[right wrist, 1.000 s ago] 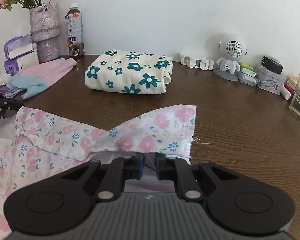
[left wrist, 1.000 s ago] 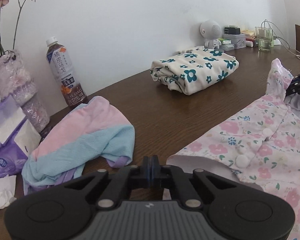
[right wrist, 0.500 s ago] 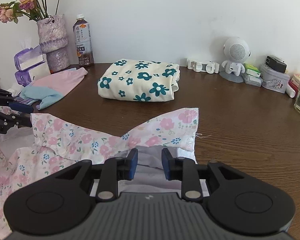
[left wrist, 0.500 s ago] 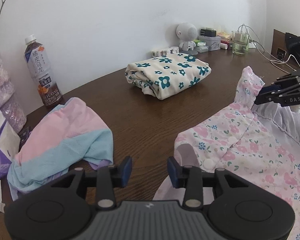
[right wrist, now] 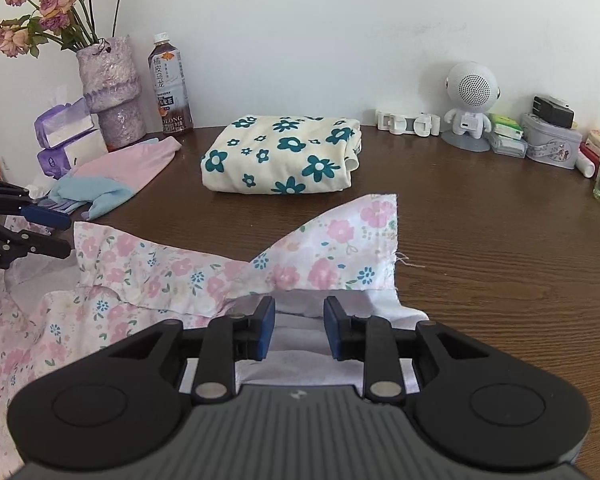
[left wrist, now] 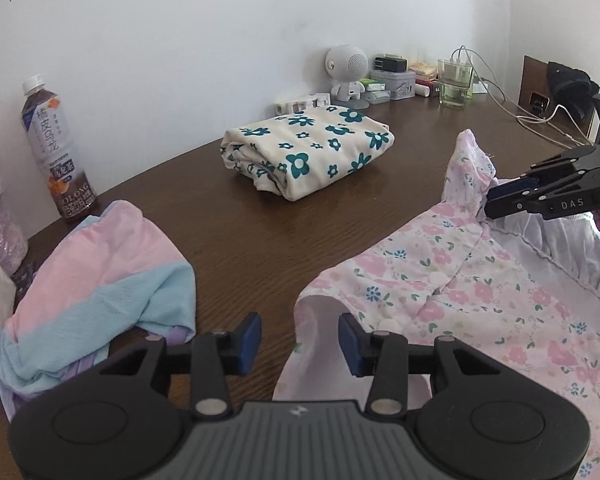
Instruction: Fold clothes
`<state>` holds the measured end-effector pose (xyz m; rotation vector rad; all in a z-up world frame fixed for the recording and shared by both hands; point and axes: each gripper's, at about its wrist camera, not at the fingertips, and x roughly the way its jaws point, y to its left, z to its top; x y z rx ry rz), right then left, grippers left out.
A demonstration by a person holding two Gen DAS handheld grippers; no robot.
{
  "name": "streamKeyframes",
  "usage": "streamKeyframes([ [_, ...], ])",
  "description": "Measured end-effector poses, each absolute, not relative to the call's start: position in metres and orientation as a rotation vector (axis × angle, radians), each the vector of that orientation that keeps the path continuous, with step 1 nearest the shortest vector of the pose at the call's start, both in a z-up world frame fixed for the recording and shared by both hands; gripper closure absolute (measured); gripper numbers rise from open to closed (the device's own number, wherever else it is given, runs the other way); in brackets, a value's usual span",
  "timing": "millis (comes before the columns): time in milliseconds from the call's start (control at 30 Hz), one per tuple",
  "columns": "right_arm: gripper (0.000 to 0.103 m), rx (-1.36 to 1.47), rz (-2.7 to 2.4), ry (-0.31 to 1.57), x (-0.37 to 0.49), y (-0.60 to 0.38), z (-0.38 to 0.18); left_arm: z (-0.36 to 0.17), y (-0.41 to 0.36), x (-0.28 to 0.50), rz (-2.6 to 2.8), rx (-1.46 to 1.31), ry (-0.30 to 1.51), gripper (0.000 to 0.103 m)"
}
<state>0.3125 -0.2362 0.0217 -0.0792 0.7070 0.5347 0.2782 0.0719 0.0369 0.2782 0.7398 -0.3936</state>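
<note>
Shirt lies crosswise, collar toward wall; both hand-held grippers released, left one closing

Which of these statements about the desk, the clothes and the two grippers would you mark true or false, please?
1. The cream garment with teal flowers lies folded on the desk. True.
2. The tea bottle lies on its side. False: it stands upright beside the vase.
3. The left gripper clamps the pink floral shirt. False: its jaws stand apart, closing, with only the shirt's edge between them.
4. The pink and blue garment lies crumpled, unfolded. True.
5. The right gripper is open. True.
</note>
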Motion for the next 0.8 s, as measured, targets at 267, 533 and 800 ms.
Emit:
streamKeyframes([
  [267,0.074,-0.097,0.539,0.699,0.310,-0.235,0.013,0.024,0.073,0.286,-0.426,0.296,0.711,0.102],
  [533,0.074,-0.142,0.526,0.669,0.305,-0.230,0.011,0.027,0.054,0.282,-0.342,0.458,0.586,0.103],
  [800,0.074,-0.161,0.477,0.643,0.304,-0.231,0.010,0.019,0.062,0.283,-0.311,0.401,0.649,0.085],
])
